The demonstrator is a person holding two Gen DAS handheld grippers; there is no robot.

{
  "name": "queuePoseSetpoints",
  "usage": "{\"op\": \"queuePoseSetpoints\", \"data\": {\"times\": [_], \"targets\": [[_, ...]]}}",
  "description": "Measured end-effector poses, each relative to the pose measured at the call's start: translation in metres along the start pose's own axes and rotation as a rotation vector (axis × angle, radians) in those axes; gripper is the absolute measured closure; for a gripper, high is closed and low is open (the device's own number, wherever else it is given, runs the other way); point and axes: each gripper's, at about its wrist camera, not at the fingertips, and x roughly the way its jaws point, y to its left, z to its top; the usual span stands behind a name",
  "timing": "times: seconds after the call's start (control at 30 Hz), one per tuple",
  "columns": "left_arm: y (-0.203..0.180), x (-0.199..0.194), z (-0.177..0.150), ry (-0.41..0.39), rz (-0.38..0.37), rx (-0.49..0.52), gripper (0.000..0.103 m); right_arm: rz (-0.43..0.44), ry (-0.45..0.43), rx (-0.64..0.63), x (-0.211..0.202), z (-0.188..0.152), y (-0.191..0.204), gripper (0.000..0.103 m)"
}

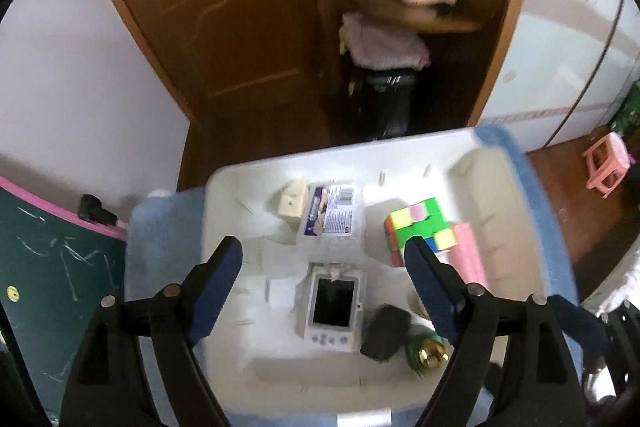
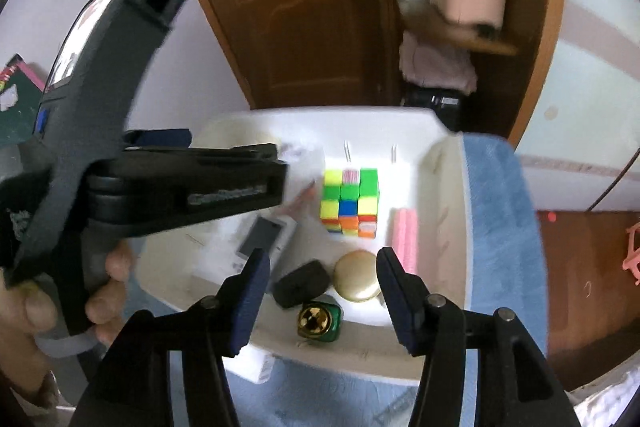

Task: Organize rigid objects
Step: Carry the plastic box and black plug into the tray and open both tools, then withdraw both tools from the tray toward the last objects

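A white foam tray (image 1: 360, 151) (image 2: 340, 115) lies on a blue cloth (image 1: 532, 195). In it are a colourful puzzle cube (image 1: 416, 223) (image 2: 350, 201), a small white device with a dark screen (image 1: 332, 303) (image 2: 264, 237), a black lump (image 1: 386, 333) (image 2: 302, 283), a green bottle with a gold cap (image 1: 426, 349) (image 2: 318, 321), a round gold lid (image 2: 357, 277), a pink ridged piece (image 1: 468, 251), a printed box (image 1: 332, 211) and a cream block (image 1: 292, 203). My left gripper (image 1: 322, 251) hangs open above the device, holding nothing. My right gripper (image 2: 324, 259) is open above the black lump and lid, also holding nothing.
In the right wrist view a person's hand (image 2: 112, 267) holds the left tool's black handle (image 2: 120, 107) at the tray's left. A green chalkboard (image 1: 48, 267) stands left, a wooden door (image 1: 224, 7) and cluttered shelf behind, a pink stool (image 1: 606, 163) on the floor right.
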Motion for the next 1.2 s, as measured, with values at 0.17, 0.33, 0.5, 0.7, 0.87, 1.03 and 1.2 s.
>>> {"op": "queuePoseSetpoints", "data": {"times": [0.17, 0.33, 0.5, 0.7, 0.87, 1.03, 1.2], "targets": [[0.012, -0.081, -0.013, -0.122, -0.045, 0.025, 0.002, -0.024, -0.076, 0.011, -0.060, -0.007, 0.010, 0.043], [0.029, -0.131, -0.037, -0.168, -0.075, 0.025, 0.002, -0.053, -0.131, 0.070, -0.113, -0.031, 0.018, 0.042], [0.047, -0.156, -0.077, -0.165, -0.107, 0.021, 0.002, -0.101, -0.145, 0.118, -0.143, -0.067, 0.024, 0.042], [0.048, -0.150, -0.122, -0.118, -0.126, 0.032, 0.002, -0.183, -0.111, 0.135, -0.153, -0.118, 0.026, 0.039], [0.033, -0.121, -0.154, -0.046, -0.147, 0.049, 0.002, -0.250, -0.079, 0.148, -0.139, -0.153, 0.018, 0.035], [0.013, -0.082, -0.174, 0.007, -0.161, 0.080, 0.002, -0.274, -0.059, 0.177, -0.114, -0.180, 0.006, 0.035], [0.000, -0.024, -0.188, 0.100, -0.156, 0.099, 0.002, -0.281, -0.046, 0.224, -0.083, -0.187, -0.011, 0.035]]}}
